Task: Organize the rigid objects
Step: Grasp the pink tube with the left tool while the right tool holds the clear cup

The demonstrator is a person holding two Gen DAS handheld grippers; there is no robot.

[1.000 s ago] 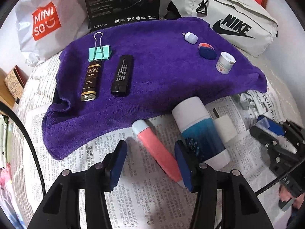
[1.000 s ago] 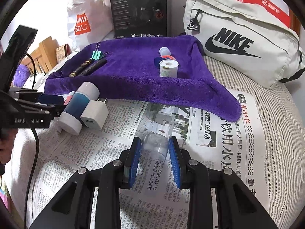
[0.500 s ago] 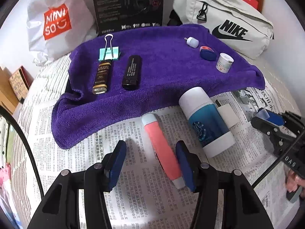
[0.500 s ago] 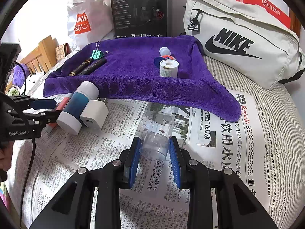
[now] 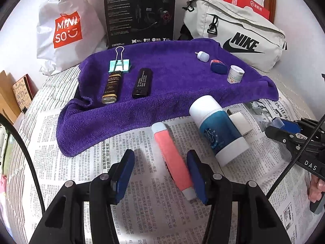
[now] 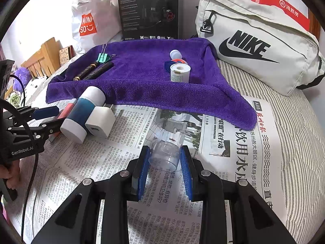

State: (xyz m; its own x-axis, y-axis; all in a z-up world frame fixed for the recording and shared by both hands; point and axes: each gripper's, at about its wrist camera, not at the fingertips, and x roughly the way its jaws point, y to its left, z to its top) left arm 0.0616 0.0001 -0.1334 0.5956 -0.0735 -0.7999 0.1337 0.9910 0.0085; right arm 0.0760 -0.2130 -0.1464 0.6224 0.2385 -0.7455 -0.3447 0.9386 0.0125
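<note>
My left gripper (image 5: 160, 172) is open just over the newspaper (image 5: 81, 162). A pink tube (image 5: 171, 154) lies between its jaws, its near end beside the right pad (image 5: 196, 177) and well apart from the left pad. My right gripper (image 6: 165, 168) is shut on a small clear plastic cup (image 6: 165, 158), held low over the newspaper (image 6: 233, 152). On the purple towel (image 5: 172, 81) lie a mint binder clip (image 5: 119, 66), a gold-and-black tube (image 5: 111, 87), a black bar (image 5: 142, 83), a white plug (image 5: 203, 56), a blue-red piece (image 5: 217, 67) and a small white jar (image 5: 234, 74).
A white-and-blue bottle (image 5: 218, 132) and a white charger cube (image 5: 240, 123) lie on the newspaper right of the pink tube. Behind the towel stand a white shopping bag (image 5: 63, 30), a black box (image 5: 140, 12) and a grey waist bag (image 5: 239, 32). A hand (image 6: 10, 172) holds the left gripper.
The left gripper has tipped upward and shifted slightly, so more of the background shows; the pink tube stays between its open jaws. The right gripper and its clear cup have not moved.
</note>
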